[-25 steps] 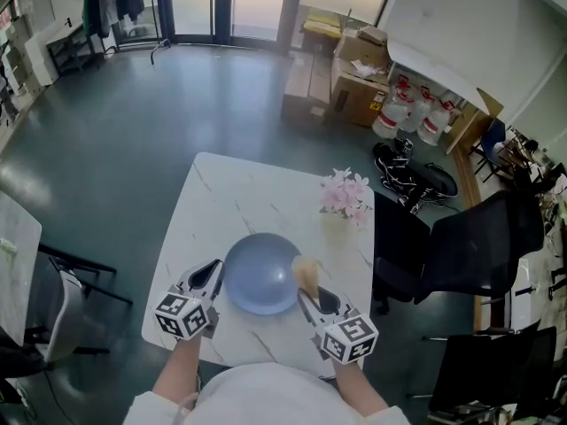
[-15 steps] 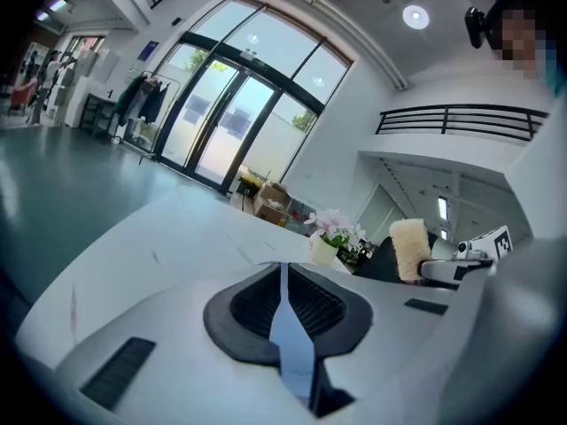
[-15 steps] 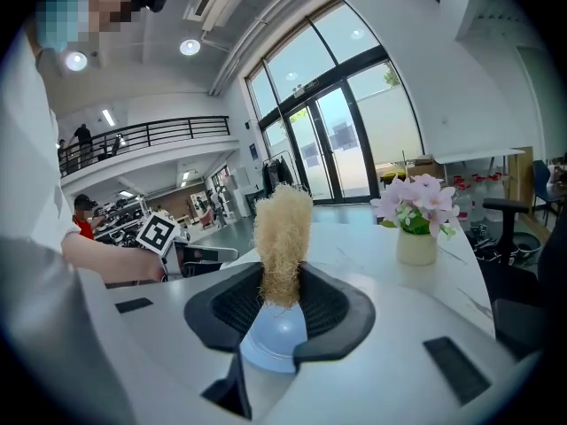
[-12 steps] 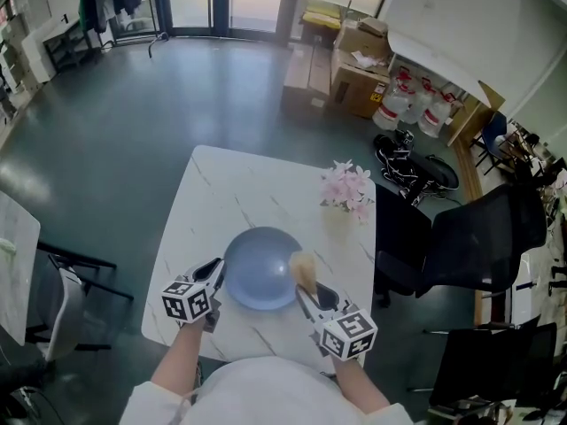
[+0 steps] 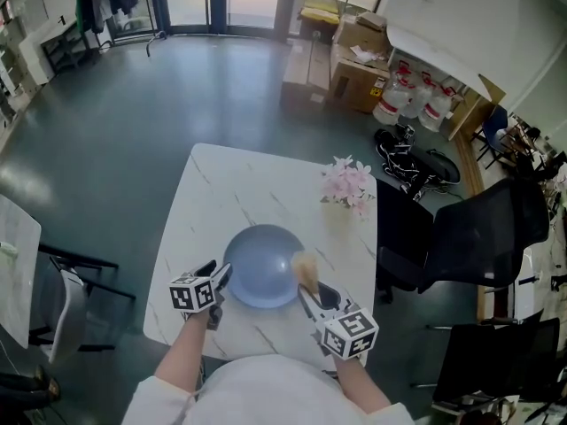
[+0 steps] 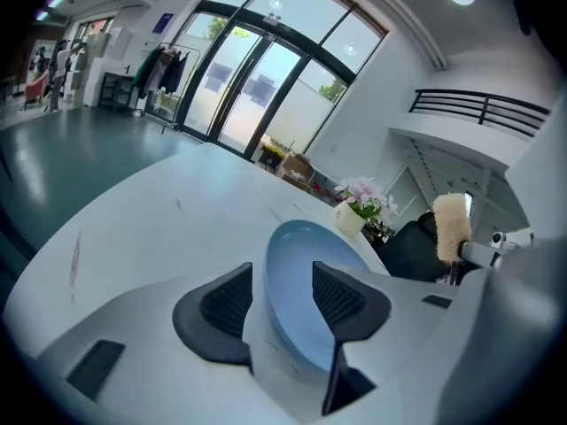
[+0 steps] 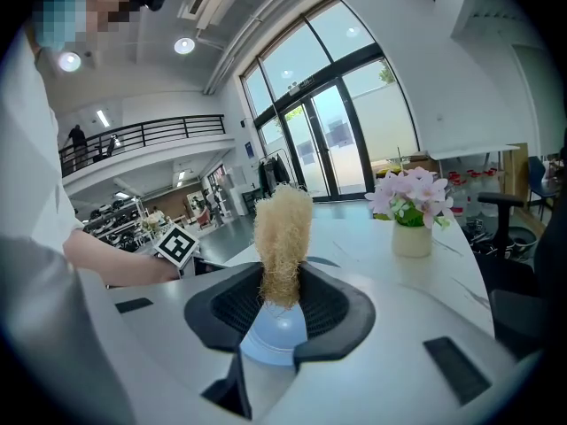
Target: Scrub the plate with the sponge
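Observation:
A pale blue plate (image 5: 261,268) lies on the white marble table (image 5: 221,202). My left gripper (image 5: 215,280) is at the plate's near left rim. In the left gripper view its jaws (image 6: 276,299) are opening, with the plate (image 6: 310,273) rim between the pads and a gap on the left side. My right gripper (image 5: 310,292) is shut on a tan fibrous sponge (image 5: 305,271) that stands up over the plate's right edge. In the right gripper view the sponge (image 7: 282,242) rises between the pads, with the plate (image 7: 275,330) below it.
A small white vase of pink flowers (image 5: 347,186) stands near the table's far right corner. A black office chair (image 5: 461,237) is close to the table's right side. Cardboard boxes (image 5: 354,69) and water jugs (image 5: 416,104) sit on the floor beyond.
My left gripper has turned and shifted a little right, closer to the plate's left rim. The right gripper and sponge have stayed at the plate's right edge.

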Action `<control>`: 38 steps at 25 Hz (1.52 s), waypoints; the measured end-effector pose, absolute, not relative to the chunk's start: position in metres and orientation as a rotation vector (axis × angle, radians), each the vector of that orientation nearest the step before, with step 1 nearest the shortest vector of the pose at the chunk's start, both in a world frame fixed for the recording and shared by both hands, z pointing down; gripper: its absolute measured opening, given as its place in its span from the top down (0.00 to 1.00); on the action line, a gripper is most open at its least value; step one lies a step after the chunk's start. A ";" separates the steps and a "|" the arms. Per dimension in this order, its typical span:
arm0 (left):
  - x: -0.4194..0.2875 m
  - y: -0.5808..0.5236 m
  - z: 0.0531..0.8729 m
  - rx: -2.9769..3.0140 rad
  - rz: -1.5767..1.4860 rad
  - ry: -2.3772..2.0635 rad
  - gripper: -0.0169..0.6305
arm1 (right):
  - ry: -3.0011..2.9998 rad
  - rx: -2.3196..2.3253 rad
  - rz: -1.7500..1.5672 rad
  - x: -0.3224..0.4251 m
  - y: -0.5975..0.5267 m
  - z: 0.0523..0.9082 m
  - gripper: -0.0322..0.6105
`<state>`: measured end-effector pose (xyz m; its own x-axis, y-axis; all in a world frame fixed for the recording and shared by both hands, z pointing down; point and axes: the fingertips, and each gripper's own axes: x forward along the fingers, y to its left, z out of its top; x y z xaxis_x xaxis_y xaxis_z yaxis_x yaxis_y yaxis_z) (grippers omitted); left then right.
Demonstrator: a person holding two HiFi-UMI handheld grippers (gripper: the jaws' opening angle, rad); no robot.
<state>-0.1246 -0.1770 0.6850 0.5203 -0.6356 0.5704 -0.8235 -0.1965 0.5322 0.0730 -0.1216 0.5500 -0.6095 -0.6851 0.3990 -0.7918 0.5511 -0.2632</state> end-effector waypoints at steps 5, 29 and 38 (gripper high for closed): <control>-0.117 -0.177 0.702 1.869 0.322 -1.150 0.60 | -2.534 1.238 0.626 0.075 -0.120 0.551 0.77; -0.108 -0.177 0.735 1.766 0.495 -1.108 0.87 | -2.520 1.251 0.654 0.084 -0.124 0.557 0.77; -0.107 -0.184 0.723 1.739 0.307 -1.115 0.91 | -2.523 1.241 0.640 0.080 -0.124 0.556 0.77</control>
